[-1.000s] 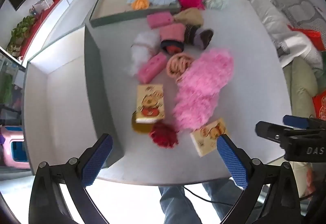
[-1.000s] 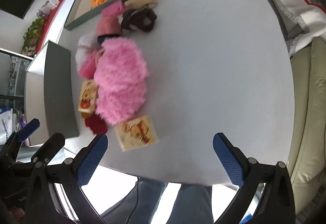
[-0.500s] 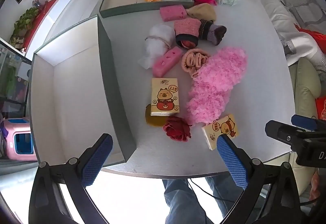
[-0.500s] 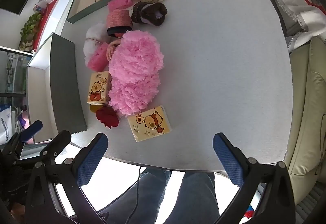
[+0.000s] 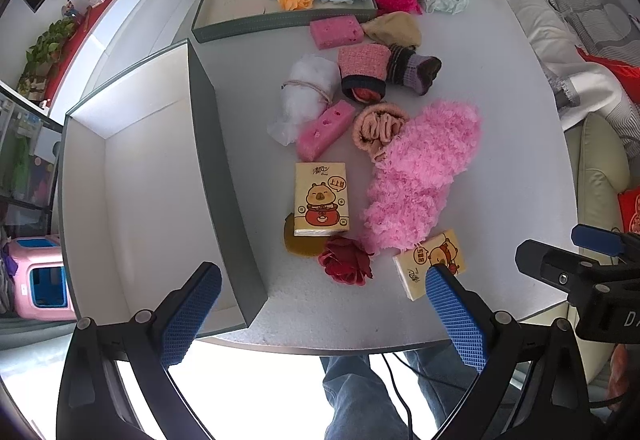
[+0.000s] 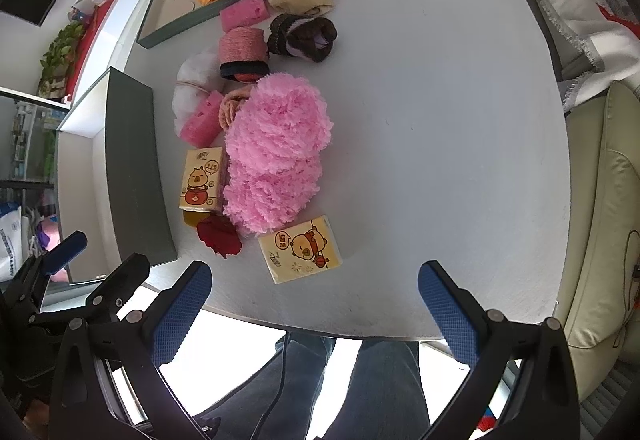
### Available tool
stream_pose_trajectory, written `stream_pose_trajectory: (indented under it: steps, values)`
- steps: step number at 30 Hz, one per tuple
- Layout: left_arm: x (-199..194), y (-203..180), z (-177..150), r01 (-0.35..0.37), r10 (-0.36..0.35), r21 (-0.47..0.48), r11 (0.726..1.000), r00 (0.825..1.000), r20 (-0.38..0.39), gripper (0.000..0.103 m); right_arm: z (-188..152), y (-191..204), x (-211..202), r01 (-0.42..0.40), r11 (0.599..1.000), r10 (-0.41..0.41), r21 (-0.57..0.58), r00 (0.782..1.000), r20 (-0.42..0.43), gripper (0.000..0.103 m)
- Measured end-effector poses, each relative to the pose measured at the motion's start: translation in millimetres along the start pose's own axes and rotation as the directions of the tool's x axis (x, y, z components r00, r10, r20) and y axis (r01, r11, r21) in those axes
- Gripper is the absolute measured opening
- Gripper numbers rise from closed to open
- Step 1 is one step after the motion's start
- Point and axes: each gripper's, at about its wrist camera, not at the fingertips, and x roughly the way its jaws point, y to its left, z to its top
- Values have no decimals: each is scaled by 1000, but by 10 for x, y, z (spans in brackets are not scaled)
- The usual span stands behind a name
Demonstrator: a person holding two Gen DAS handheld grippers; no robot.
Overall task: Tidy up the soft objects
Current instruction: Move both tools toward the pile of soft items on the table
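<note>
Both grippers have drawn back toward the table's near edge over the last second, so the whole spread of soft things now shows. The left gripper (image 5: 320, 316) and right gripper (image 6: 316, 312) hang spread wide and empty above the person's knees. Tissue packs (image 5: 321, 199), a fluffy pink piece (image 5: 420, 176), sponges (image 5: 326, 128) and a red fabric rose (image 5: 347, 260) lie beside the empty open box (image 5: 132, 200), so sorting seems barely begun.
</note>
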Motion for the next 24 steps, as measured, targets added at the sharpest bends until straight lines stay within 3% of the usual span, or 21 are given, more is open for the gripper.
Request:
stream_pose_trajectory:
  steps: [24]
  values:
    - [102,13,122,6,-6,-10,1000,1000,-25,103,65,-12,20,0,1000,0,16,1000,-3,103]
